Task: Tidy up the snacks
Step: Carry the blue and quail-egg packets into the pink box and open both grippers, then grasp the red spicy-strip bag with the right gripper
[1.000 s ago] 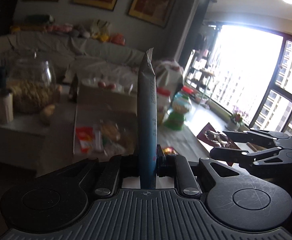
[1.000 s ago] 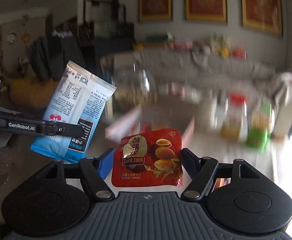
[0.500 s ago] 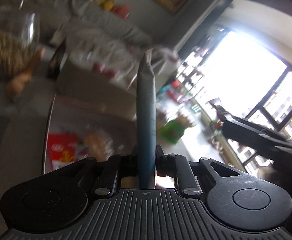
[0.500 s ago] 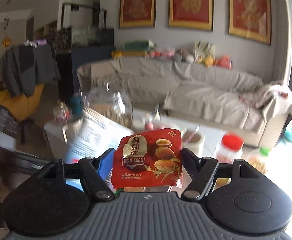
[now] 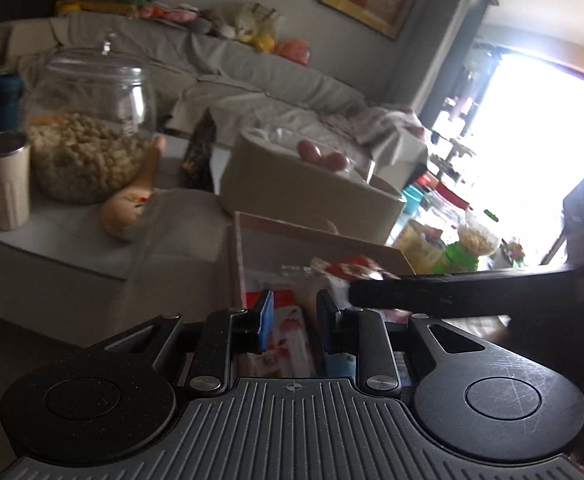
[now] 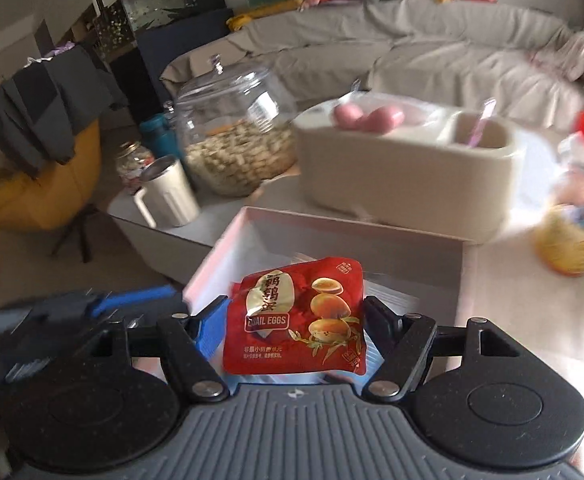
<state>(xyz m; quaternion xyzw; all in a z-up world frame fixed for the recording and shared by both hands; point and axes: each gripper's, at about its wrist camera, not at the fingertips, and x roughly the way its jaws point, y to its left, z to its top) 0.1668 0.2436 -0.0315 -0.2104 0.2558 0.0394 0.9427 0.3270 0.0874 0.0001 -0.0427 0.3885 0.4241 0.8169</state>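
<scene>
Right wrist view: the right gripper (image 6: pixel 294 314) is clamped on a red quail-egg packet (image 6: pixel 296 318), low centre of frame, above a shallow white box (image 6: pixel 227 240) on the bench (image 6: pixel 512 300). Left wrist view alone shows the left gripper (image 5: pixel 294 314) with jaws opening and nothing between them, over the box, where other snack packets (image 5: pixel 287 344) lie.

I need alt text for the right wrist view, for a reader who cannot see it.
The right hand-held gripper holds a red quail egg packet over an open white box. Behind stand a cream organizer, a glass jar of snacks, a mug and a grey sofa.
</scene>
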